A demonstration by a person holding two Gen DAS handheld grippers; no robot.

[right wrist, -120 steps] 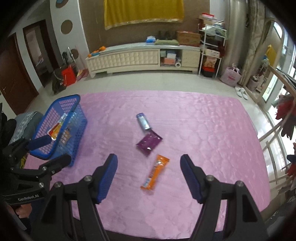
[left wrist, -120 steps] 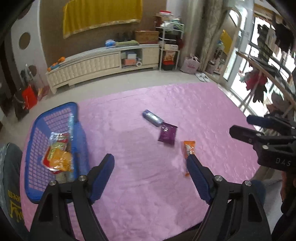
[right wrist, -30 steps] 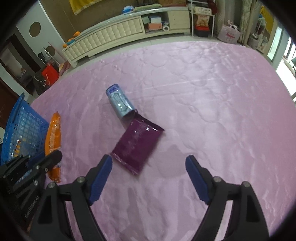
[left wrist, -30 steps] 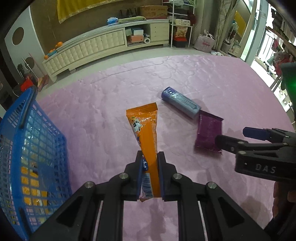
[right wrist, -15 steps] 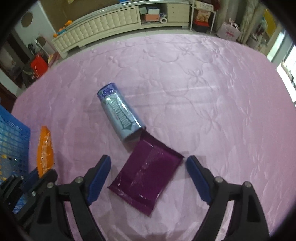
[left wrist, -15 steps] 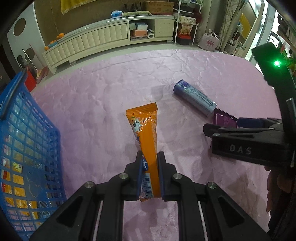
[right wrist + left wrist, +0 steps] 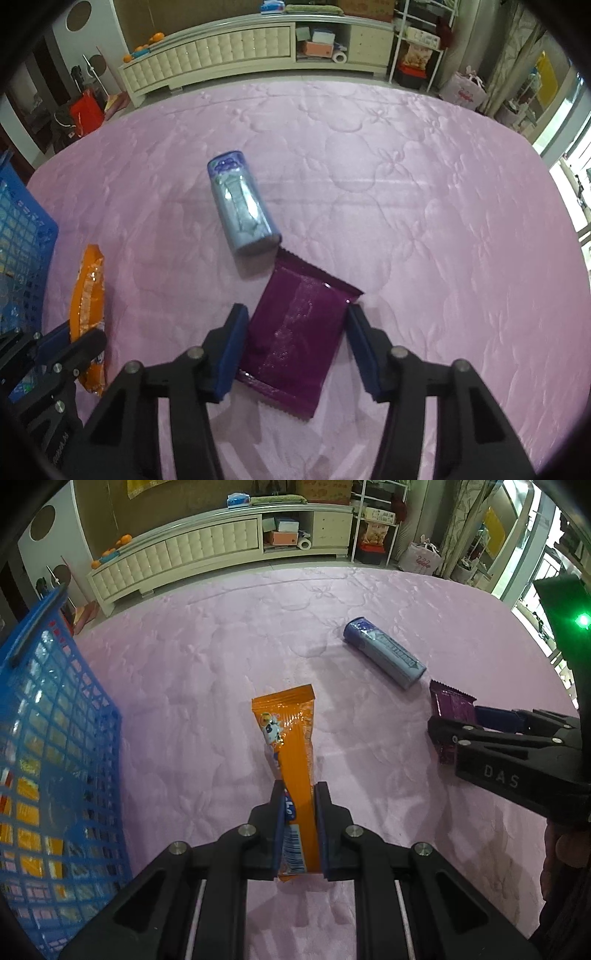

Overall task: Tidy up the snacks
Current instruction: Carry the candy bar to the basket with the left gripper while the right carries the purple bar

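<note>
Pink quilted cover (image 7: 424, 192) filled both views, with a cream low cabinet (image 7: 236, 55) along the far wall beyond it. Left tongs (image 7: 298, 825) were clamped on the lower end of an orange snack stick (image 7: 291, 746), pads pinching its narrow sides so the pack stood out ahead of the fingers, free end up and clear of the cover; probably held that way to drop it lengthwise into the blue basket (image 7: 55, 738), which sat close on the left of those tongs and already showed packets through its mesh. Right tongs (image 7: 293, 349) pointed steeply down over a purple packet (image 7: 299, 332) lying flat on the cover. Their jaws had just been closing, the packet between them; the left pad looked at or against its edge, the right pad just beside the far edge with a sliver of gap, so no real squeeze yet as far as I could tell. Straddling the packet across its short width made sense, since a flat pouch buckles up into the pads when pinched. Just ahead of the right tongs lay a blue-grey tube (image 7: 242, 210) on its side, its near end touching or nearly touching the purple packet's top corner; a risk of nudging it when lifting. Tube and purple packet were both yet to reach the basket.
</note>
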